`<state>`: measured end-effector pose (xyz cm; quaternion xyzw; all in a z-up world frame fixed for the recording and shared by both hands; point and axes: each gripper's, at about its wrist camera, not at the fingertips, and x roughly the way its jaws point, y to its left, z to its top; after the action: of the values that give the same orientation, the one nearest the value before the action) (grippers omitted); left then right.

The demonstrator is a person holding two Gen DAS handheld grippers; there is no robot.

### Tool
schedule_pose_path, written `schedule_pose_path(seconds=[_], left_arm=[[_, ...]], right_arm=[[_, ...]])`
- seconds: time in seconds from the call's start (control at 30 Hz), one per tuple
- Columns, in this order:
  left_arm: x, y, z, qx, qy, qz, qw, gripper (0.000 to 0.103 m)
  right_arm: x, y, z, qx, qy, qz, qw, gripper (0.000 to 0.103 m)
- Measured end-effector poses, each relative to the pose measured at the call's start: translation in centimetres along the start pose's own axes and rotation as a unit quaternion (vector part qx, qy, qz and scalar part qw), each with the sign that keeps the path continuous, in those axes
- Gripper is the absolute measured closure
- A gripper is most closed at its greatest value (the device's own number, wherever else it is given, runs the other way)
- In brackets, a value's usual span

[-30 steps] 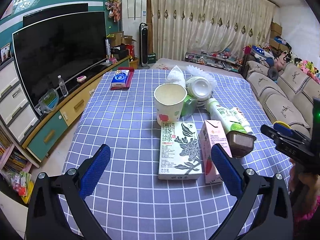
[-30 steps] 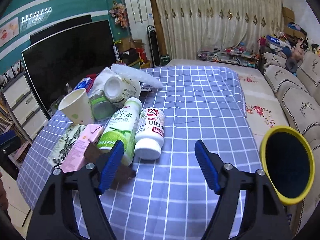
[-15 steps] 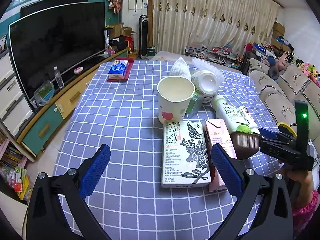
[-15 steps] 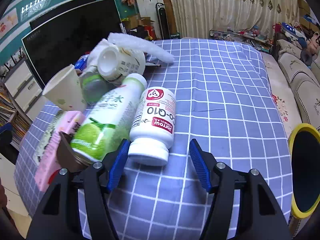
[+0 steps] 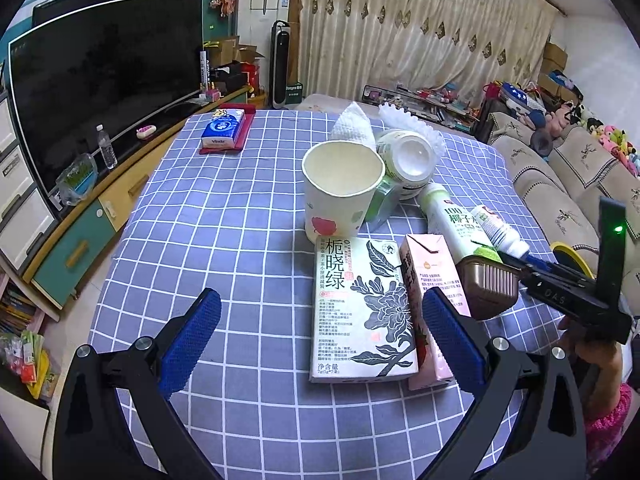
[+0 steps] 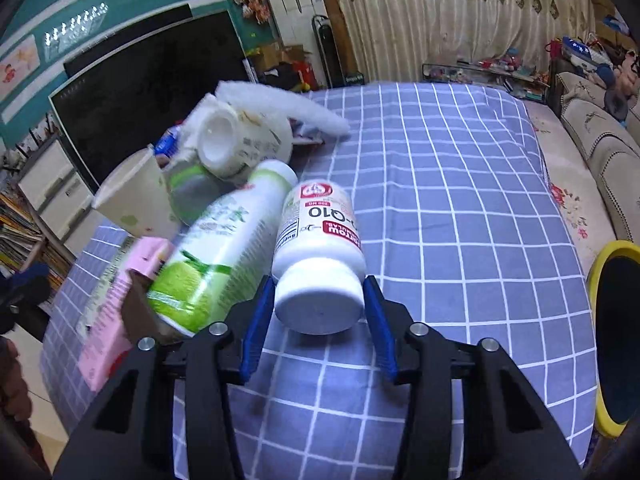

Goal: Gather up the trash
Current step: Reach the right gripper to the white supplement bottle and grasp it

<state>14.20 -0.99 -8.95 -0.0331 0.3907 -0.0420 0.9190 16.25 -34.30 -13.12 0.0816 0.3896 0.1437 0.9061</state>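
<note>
Two grippers work over a table covered in a blue checked cloth. The right gripper has its blue pads on either side of the cap of a white supplement bottle that lies on its side on the cloth, cap towards the camera; its jaws are closing and the pads look to be at the cap's edges, though whether they press yet cannot be told for sure. Just left of that bottle lies a green-and-white drink bottle, touching it. The left gripper hangs with its jaws wide apart and nothing between its pads. Ahead of it lie a flat tea box and a pink carton side by side, with a paper cup standing upright behind them. A yellow-rimmed bin sits beyond the table's right edge.
</note>
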Motion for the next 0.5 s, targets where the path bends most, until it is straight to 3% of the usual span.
schedule_pose_path(seconds=[0.3,0.5], left_arm=[[0.7,0.4,-0.4,-0.006,0.008,-0.004,0.9999,0.004],[0.8,0.0,-0.5,-0.005,0.009,-0.01,0.9999,0.004]], right_arm=[[-2.8,0.5,0.3,-0.013,-0.014,0.01,1.0,0.06],[-2.1,1.1,1.6,-0.03,-0.016,0.008,0.999,0.059]])
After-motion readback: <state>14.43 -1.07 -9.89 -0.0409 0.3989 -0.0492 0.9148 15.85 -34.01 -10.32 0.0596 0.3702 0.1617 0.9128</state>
